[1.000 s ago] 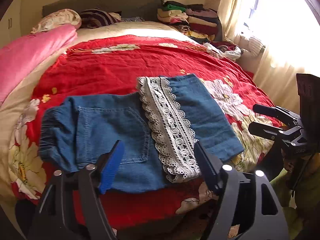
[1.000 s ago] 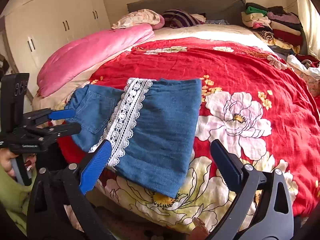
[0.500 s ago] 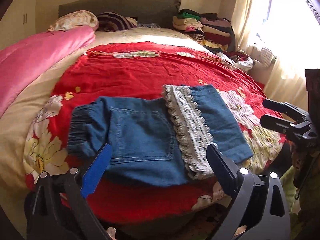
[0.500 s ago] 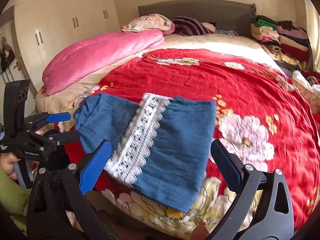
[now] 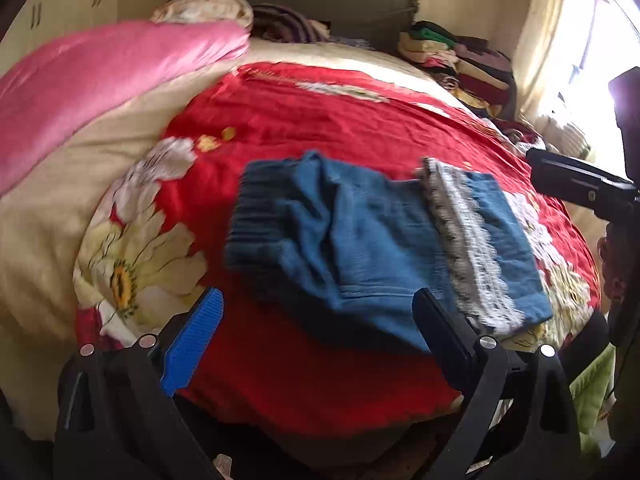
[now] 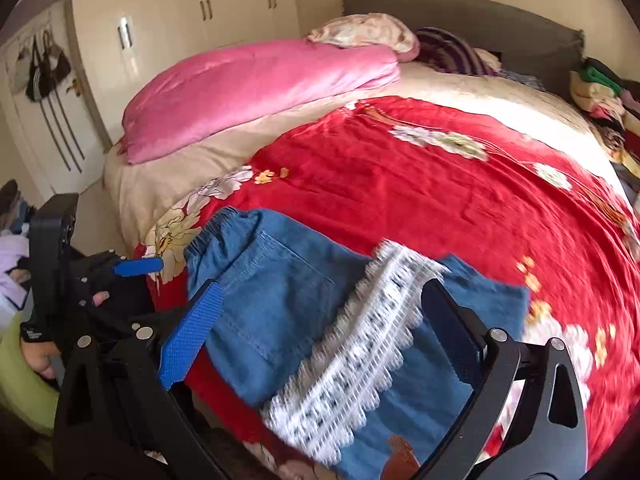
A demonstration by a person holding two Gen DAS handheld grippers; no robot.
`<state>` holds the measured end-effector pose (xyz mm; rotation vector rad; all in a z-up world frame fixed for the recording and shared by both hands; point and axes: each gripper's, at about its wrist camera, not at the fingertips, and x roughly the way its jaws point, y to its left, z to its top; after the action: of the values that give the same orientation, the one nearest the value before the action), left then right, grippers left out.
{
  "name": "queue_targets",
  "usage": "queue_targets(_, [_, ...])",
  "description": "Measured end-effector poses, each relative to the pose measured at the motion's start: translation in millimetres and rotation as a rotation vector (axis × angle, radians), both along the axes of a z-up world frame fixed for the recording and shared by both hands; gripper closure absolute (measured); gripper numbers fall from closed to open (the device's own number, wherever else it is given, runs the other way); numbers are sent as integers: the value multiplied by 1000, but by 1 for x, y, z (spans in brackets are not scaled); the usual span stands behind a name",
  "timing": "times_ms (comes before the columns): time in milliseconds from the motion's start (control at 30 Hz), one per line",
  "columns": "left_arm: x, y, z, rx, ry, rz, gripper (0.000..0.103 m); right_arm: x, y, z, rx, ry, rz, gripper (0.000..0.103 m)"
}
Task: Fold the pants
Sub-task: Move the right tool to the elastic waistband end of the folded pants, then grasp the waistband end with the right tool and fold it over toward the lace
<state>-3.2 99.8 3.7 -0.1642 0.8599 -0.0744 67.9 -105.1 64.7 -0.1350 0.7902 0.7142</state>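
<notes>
— Pants point(image 5: 372, 240), where do we have them now? Folded over once on the red floral bedspread point(image 5: 340, 120), near the bed's near edge, with the lace-trimmed hem point(image 5: 468, 248) laid across the denim and the elastic waistband point(image 5: 256, 220) at the left end.

— And our left claw point(image 5: 316, 340)? Its jaws have just been opening; a second ago they stood narrower, and now they are wide apart with nothing between them. It hangs off the near edge of the bed, clear of the fabric.

— Our right claw point(image 6: 320, 332)? Also spread apart and empty, hovering over the lace end without touching it. In both views the pants have slid rightward across the frame since a second ago, so we judge that both of us have swung toward the waistband side.

— What does that tell us about the fold? We think the first fold is set and released, since the cloth lies flat by itself. The waistband end looks a little bunched, though the blur makes it hard to be sure.

— So what next? Probably another fold, bringing one end over the other, and we would want to smooth that bunched end first so the stack does not sit lopsided.
</notes>
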Motion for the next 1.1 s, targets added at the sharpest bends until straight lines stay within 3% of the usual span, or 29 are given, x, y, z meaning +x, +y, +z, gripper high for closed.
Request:
queue_targets(233, [6,21,-20,-123,30,33,10,21,57,-10,-39,40,134,9])
queue_targets(400, [11,27,-31,-232,35,38,42,36,95,-22,-67,90,232,9])
queue_targets(467, [14,27,-35,-260,41,36,67,43,109,-28,-77,113,265,9])
queue_targets(833, [19,24,-43,-264,48,24,68,69,174,-72,-166,236,384,9])
queue_targets(900, [19,25,-44,-270,53,26,68,74,175,-89,-155,290,394,18])
queue_targets(967, [20,25,-43,-272,60,27,67,74,170,-94,-139,285,396,46])
queue_targets(1033, [20,25,-42,-266,61,25,67,77,157,-89,-85,301,392,59])
queue_targets(1100, [20,23,-39,-265,59,21,58,79,144,-80,-36,303,391,70])
